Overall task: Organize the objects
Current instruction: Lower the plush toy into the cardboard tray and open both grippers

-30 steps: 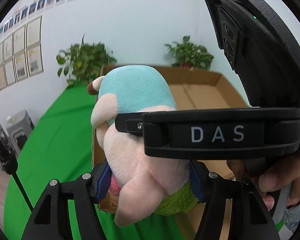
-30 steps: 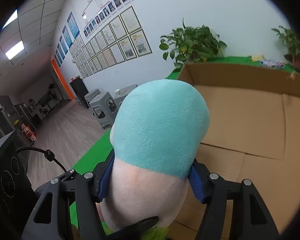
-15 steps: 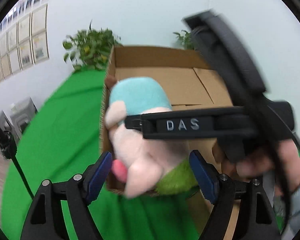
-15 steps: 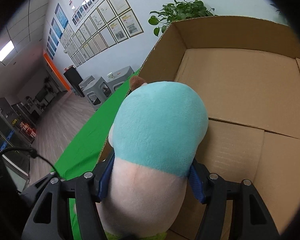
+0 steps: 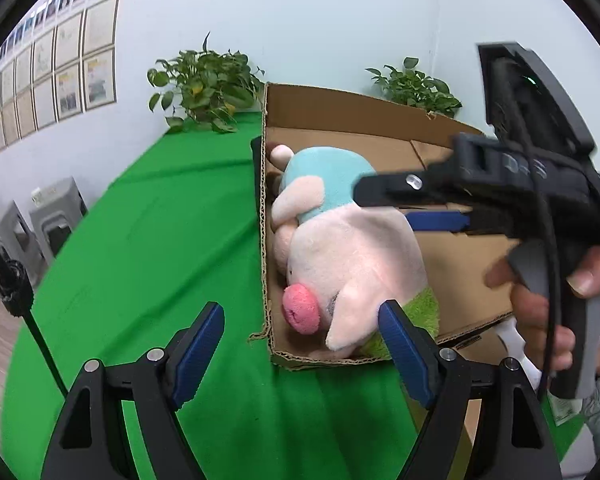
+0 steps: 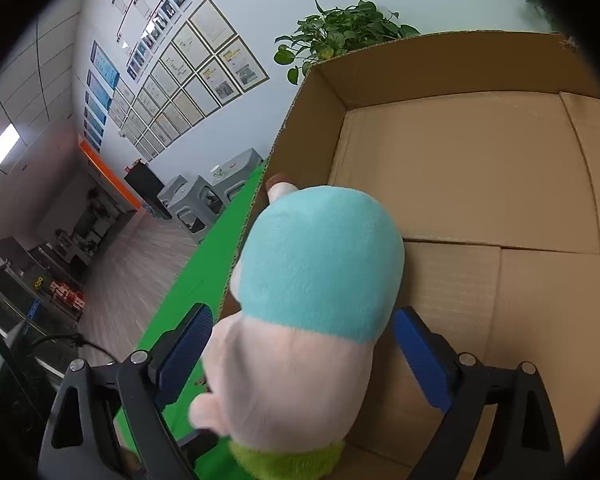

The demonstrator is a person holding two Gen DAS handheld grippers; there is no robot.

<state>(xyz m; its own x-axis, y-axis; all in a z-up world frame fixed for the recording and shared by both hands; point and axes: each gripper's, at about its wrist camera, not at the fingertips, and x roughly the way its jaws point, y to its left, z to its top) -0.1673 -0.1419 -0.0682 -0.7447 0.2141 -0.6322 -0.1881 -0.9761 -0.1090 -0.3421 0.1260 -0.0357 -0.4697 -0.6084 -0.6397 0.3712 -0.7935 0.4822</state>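
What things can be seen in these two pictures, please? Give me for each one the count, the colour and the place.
plush toy: one, pink with a light blue part and a green part, lying in the box against its left wall
cardboard box: one, brown, open, on the green cloth
table cloth: one, green, under the box
potted plants: two, green, behind the box by the wall
framed papers: many, on the wall at left
stools: several, grey, on the floor beside the table
left gripper: black, blue pads, open
right gripper: black, blue pads, jaws opening, toy between them
hand: one, holding the right gripper's handle
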